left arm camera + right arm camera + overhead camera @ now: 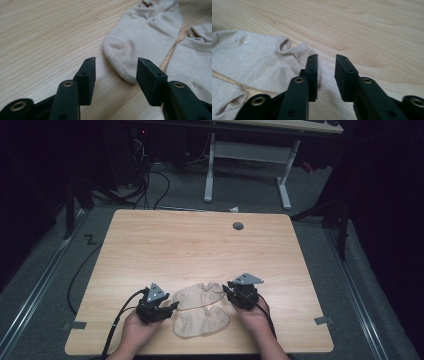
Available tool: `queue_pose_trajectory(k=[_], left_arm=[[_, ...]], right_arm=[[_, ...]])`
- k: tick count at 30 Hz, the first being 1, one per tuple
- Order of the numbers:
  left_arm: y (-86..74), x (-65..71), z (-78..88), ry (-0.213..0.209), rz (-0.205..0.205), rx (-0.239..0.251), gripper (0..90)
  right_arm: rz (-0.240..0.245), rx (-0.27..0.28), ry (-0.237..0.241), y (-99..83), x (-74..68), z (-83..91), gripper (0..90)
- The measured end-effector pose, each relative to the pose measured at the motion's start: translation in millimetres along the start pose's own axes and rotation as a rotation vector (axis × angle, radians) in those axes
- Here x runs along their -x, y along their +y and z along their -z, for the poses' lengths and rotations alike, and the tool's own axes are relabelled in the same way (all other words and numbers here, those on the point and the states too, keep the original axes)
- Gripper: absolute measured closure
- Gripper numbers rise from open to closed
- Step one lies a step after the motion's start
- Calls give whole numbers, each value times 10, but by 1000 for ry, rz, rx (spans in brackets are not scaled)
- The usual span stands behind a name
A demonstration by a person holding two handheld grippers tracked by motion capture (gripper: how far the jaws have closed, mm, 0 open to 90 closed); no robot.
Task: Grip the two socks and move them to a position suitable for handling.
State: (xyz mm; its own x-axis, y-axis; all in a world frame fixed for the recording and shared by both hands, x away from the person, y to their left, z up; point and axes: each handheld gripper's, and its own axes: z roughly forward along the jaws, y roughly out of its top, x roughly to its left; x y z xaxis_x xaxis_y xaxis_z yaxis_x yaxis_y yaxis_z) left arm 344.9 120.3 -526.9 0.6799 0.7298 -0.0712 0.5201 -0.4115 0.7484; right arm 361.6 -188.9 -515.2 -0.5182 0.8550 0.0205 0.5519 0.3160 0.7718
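light wooden table (200,245), grey carpet (60,270)

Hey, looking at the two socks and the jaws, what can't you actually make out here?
- Far sock, right gripper view: its edge is hidden behind one jaw of the right gripper, so contact cannot be told.
- Near sock, left gripper view: cut off by the right edge and the left gripper.
- Both socks, high view: too small and dim to read the knit or cuffs.
- Small grey disc, high view: too small to identify.
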Motion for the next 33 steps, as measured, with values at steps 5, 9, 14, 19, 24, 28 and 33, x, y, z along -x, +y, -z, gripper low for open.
queue_pose_trajectory(k=[5,9,14,19,24,28,33], left_arm=[[12,11,-69,9,19,-10,576],[15,32,-76,21,13,-9,618],[7,47,-70,23,5,-7,701],[-3,88,-70,19,-9,-4,798],[-1,121,-64,27,-22,-3,857],[26,123,-18,29,-20,19,860],[81,143,76,24,-26,65,860]], right_arm=[[10,-22,19,-9,-56,-77,672],[-8,-63,31,-17,-69,-137,654],[5,-78,34,-34,-87,-171,691],[16,-75,38,-46,-111,-163,771],[46,-72,38,-52,-153,-153,844],[84,-51,18,-36,-217,-101,848],[99,-1,16,8,-247,-9,847]])
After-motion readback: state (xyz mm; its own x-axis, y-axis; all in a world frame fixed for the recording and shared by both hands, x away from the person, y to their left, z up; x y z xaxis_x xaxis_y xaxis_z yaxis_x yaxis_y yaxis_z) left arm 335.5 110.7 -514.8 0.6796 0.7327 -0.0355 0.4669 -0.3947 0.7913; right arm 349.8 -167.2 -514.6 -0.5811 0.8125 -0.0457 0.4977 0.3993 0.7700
